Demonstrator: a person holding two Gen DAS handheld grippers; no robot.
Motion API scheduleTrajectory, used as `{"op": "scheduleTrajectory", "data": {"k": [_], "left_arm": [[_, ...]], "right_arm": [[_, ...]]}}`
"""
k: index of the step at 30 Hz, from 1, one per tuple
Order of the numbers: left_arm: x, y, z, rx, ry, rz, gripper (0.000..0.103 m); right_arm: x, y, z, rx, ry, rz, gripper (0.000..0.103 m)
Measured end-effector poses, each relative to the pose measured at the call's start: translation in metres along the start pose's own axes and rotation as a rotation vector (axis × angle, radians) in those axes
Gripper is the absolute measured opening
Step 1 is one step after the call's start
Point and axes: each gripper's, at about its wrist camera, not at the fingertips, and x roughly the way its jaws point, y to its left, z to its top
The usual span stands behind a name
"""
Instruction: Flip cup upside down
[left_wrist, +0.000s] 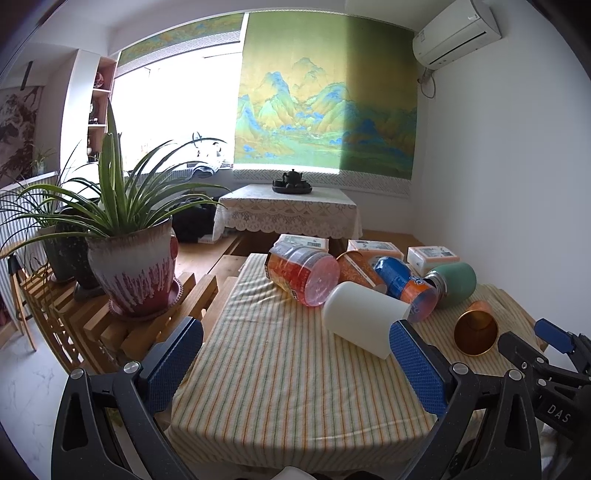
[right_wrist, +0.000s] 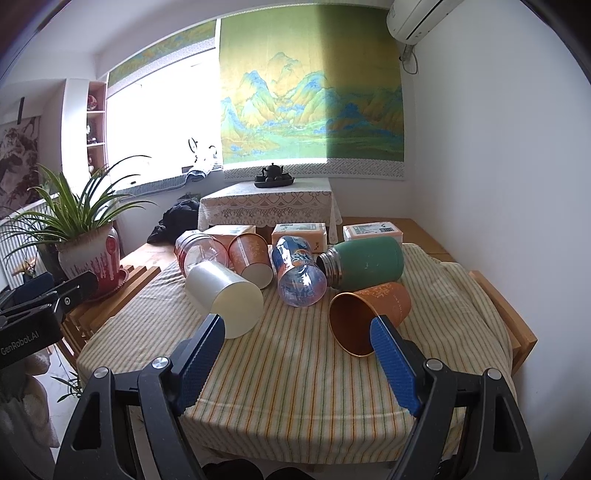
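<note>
Two claws hang over the near edge of the worktop (right_wrist: 295, 376), a table under a yellow striped cloth, and both are spread wide with nothing between their blue ribbed pads. The left claw (left_wrist: 295, 369) has the white plastic cup (left_wrist: 364, 317) just ahead of its right pad; that cup lies on its side with its open mouth turned toward the claws. The right claw (right_wrist: 297, 363) has the orange cup with a gold inner wall (right_wrist: 364, 317) just beyond its right pad, also on its side, mouth facing the claw. My guess is that each claw is lined up on the cup nearest to it, since a tipped cup must be gripped across its wall before it can be turned mouth-down.

Further out lie more toppled vessels in a loose heap: a second orange patterned paper cup (right_wrist: 249, 260), a clear plastic jar with a red label (left_wrist: 301, 273), a blue and orange soda bottle (right_wrist: 297, 271) and a green metal flask (right_wrist: 364, 264) with its steel neck open. Behind them stand three wrapped tissue packs (right_wrist: 299, 234).

"GenRobot.AI" is printed on the left claw's body as the right wrist view sees it; "DAS" shows on the right claw's body in the left wrist view. The bottle's and packs' lettering is too distorted to read.
</note>
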Motion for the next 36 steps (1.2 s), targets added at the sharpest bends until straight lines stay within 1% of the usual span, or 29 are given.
{"op": "scheduleTrajectory", "data": {"k": [18,36], "left_arm": [[0.0023,-0.0016,0.0000,0.003,0.005,-0.010,0.102],[0.0033,-0.0005,0.0000,0.003,0.007,-0.011,0.102]], "right_arm": [[-0.0038,-0.0012,0.0006,0.003,-0.029,-0.031,0.078],[-0.0035,-0.0024,0.0008,0.006,-0.031,-0.036,0.078]]}}
